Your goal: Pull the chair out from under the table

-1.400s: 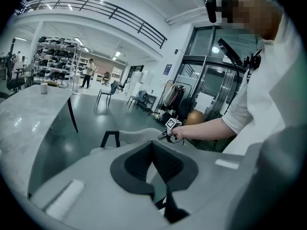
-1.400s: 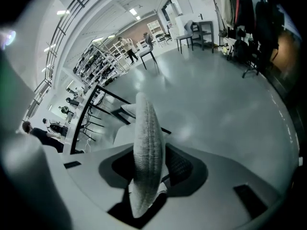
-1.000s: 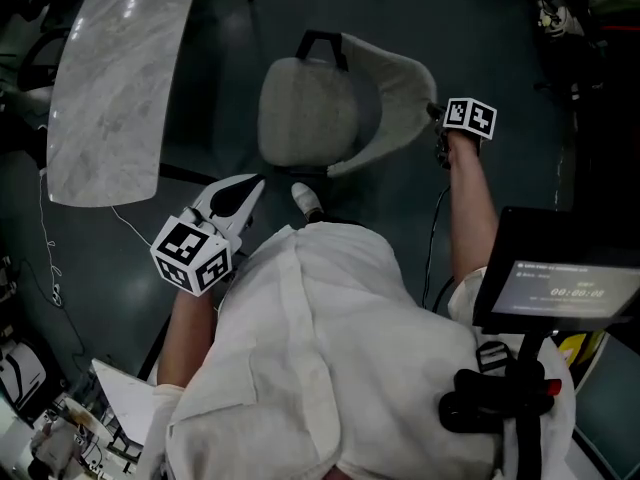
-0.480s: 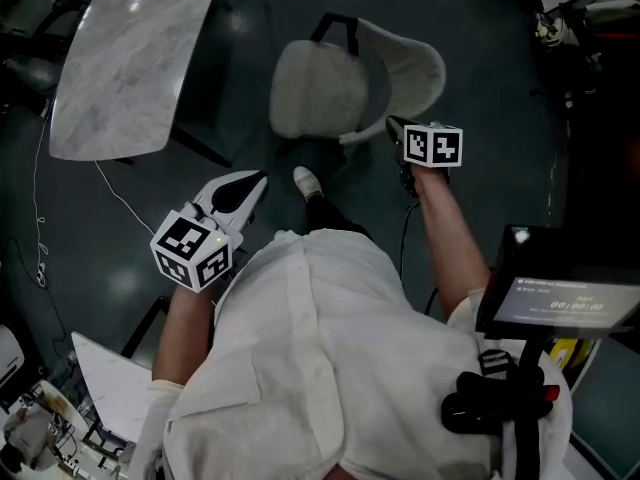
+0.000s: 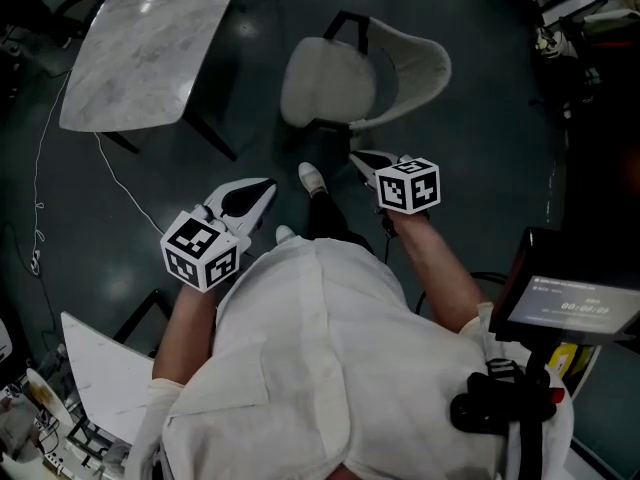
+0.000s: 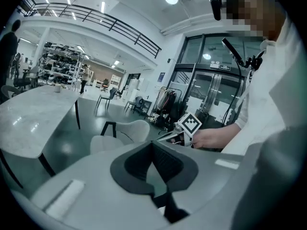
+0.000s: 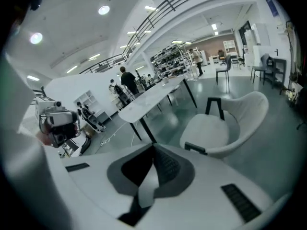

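A pale upholstered chair (image 5: 335, 83) with a curved backrest and black legs stands on the dark floor, apart from the marble table (image 5: 150, 43) to its left. My right gripper (image 5: 356, 156) hangs shut just short of the chair's near side, with nothing between its jaws. Lower left, my left gripper (image 5: 266, 184) is shut and empty, pointing toward the table's legs. The left gripper view shows the left gripper (image 6: 152, 143), the chair (image 6: 117, 137) and table (image 6: 29, 116). The right gripper view has the right gripper (image 7: 153, 145) before the chair (image 7: 218, 128) and table (image 7: 151, 96).
The person's shoe (image 5: 311, 178) stands between the grippers, close to the chair. A screen on a black mount (image 5: 570, 298) is at the right. A thin cable (image 5: 42, 188) trails over the floor left of the table. A white board (image 5: 100, 373) lies lower left.
My right gripper has come off the chair's backrest edge, shut, and drawn back toward the person. The left gripper has also moved back. Chair and table now lie farther off.
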{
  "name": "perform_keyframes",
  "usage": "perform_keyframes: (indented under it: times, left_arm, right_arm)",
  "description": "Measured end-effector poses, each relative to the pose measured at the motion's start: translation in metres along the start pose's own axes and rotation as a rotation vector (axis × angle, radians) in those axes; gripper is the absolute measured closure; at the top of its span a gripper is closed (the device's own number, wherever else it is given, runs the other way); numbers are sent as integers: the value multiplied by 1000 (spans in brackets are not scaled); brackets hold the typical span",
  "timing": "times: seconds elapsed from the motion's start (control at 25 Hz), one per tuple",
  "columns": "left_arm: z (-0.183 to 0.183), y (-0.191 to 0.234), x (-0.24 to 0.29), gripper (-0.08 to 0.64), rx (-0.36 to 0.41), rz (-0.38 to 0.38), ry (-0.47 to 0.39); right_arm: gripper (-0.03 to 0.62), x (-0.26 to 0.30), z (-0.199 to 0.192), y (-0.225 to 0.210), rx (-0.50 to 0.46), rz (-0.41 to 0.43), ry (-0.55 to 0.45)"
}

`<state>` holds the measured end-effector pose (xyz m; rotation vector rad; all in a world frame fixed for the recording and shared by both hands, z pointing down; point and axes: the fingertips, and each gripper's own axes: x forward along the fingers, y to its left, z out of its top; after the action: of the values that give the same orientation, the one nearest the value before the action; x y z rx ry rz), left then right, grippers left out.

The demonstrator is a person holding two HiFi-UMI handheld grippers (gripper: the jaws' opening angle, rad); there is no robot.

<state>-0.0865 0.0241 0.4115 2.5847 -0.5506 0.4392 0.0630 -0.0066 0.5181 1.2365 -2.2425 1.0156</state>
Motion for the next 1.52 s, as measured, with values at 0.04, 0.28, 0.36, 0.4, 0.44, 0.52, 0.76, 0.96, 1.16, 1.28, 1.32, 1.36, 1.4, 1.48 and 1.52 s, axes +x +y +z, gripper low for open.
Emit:
perform_keyframes:
  times: [0.04, 0.28, 0.36, 0.4, 0.44, 0.52, 0.76, 0.96, 1.16, 1.28, 1.32, 1.36, 1.4, 1.48, 1.52]
  left_arm:
    - [-2, -2, -3, 552, 2, -2, 2]
    - [-17, -17, -18, 552, 18, -13, 3]
    - [-17, -18, -21, 552, 18, -13, -2]
    - [-16, -19, -20, 552, 18, -14, -4]
    - [-15, -19, -19, 552, 20, -15, -5]
    - [-17, -19, -18, 552, 23, -19, -1]
    - [-19, -18, -16, 552, 17, -24, 10]
    - [-17, -15, -21, 552, 2, -9, 0]
    - [-20, -10, -24, 552, -12, 0, 3]
    - [-20, -8, -25, 552, -18, 4, 3]
    - [-20, -7, -24, 552, -20, 4, 4]
    - [-20, -6, -23, 552, -20, 4, 5]
    - [-19, -6, -22, 552, -19, 4, 4]
    - [-19, -8, -21, 552, -18, 2, 3]
    - [-20, -10, -21, 552, -18, 1, 4]
  right_arm:
    - [584, -1, 0, 11, -9, 24, -7]
    - [584, -8, -8, 60, -86, 67, -23]
    - [586, -10, -8, 68, -103, 72, -27]
    - [584, -11, -8, 70, -109, 75, -29]
    - [584, -12, -7, 72, -114, 78, -32]
    - [584, -13, -6, 75, -128, 79, -36]
    - [586, -14, -3, 85, -183, 79, -38]
    - [586, -12, 2, 93, -224, 92, -24]
    - [586, -7, 7, 97, -253, 99, -17]
    - [586, -4, 9, 98, -259, 105, -12]
    - [586, -3, 9, 98, -258, 106, -10]
    - [586, -3, 9, 97, -259, 107, -10]
    - [586, -2, 10, 97, -259, 108, -11]
    - [586, -4, 10, 96, -261, 109, -13]
    - [586, -5, 9, 97, -260, 109, -13]
